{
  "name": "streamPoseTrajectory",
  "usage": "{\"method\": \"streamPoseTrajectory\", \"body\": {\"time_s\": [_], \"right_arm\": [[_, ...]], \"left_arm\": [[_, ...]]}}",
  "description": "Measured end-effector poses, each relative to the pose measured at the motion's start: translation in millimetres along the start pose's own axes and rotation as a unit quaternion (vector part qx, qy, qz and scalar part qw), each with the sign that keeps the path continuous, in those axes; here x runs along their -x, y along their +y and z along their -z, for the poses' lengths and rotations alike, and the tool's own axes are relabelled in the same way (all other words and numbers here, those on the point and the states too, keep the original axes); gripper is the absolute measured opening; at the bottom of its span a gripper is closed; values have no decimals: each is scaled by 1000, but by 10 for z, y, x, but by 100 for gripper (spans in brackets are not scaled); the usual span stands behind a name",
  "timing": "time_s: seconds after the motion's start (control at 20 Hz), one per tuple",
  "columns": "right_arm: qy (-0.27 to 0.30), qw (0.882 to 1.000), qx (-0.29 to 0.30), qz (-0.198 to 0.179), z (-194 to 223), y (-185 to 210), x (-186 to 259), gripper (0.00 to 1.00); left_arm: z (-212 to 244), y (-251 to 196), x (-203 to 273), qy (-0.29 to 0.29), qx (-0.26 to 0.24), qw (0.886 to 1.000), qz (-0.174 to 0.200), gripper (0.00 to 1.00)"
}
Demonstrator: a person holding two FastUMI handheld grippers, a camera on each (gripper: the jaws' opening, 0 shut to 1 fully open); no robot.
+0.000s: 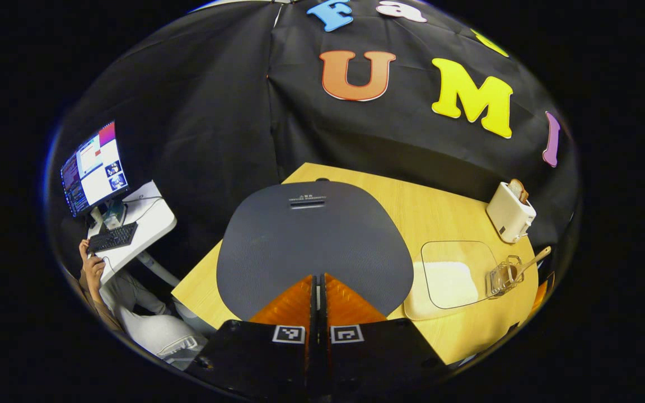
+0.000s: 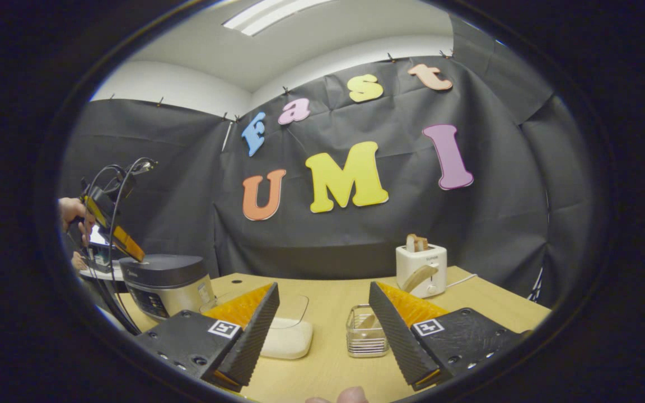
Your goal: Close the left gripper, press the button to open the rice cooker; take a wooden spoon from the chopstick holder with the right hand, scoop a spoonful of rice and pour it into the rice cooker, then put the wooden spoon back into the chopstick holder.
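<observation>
My left gripper is pinched fully closed on nothing and hovers over the dark grey rounded rice cooker lid, whose narrow button slot lies straight ahead at twelve o'clock, so I judge a forward, downward press comes next. My right gripper stands wide open and empty, with the clear wire chopstick holder on the pale wooden surface between its fingers, the light wooden spoon leaning toward one o'clock.

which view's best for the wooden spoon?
Left gripper view: the wooden spoon shows whole from above, handle leaning out of the chopstick holder. In the right gripper view, the right gripper's finger hides much of the spoon, leaving only part of it visible.
</observation>
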State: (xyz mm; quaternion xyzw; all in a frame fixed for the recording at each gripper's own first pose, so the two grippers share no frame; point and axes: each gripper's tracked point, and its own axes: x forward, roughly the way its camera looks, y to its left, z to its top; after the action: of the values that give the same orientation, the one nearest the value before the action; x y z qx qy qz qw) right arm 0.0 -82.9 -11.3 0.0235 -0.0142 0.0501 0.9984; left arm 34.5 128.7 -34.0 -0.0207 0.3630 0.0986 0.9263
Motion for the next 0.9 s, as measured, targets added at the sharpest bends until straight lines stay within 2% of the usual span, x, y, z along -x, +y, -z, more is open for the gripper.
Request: {"method": "streamPoseTrajectory", "body": {"time_s": [0.15, 0.3, 0.35, 0.4, 0.45, 0.5, 0.65, 0.8, 0.9], "right_arm": [[2, 1000, -4, -4, 41, 28, -21, 95], [10, 1000, -4, -9, 96, 60, -25, 95], [10, 1000, -4, -10, 93, 64, -21, 96], [8, 1000, -5, -11, 86, 69, -14, 96], [7, 1000, -4, -11, 73, 72, -10, 92], [4, 1000, -2, -9, 56, 52, -7, 96], [-5, 1000, -1, 1, -29, -1, 30, 96], [-13, 1000, 0, 13, -104, -65, 79, 96], [-17, 1000, 3, 18, -151, -80, 105, 95]], "left_arm": [[38, 0, -16, 8, 7, 1000, -5, 0], [84, 16, 10, 10, -15, 1000, -7, 3], [95, 14, 6, -5, -9, 1000, -5, 3], [104, 4, 13, 3, -5, 1000, -1, 4], [85, 1, 8, -5, -3, 1000, 2, 3], [80, -3, 13, -7, -2, 1000, 3, 3], [35, 22, 40, -10, 6, 1000, -7, 3], [-80, 38, 121, -34, -4, 999, -12, 3], [-303, 59, 234, -82, -10, 996, -20, 3]]}}
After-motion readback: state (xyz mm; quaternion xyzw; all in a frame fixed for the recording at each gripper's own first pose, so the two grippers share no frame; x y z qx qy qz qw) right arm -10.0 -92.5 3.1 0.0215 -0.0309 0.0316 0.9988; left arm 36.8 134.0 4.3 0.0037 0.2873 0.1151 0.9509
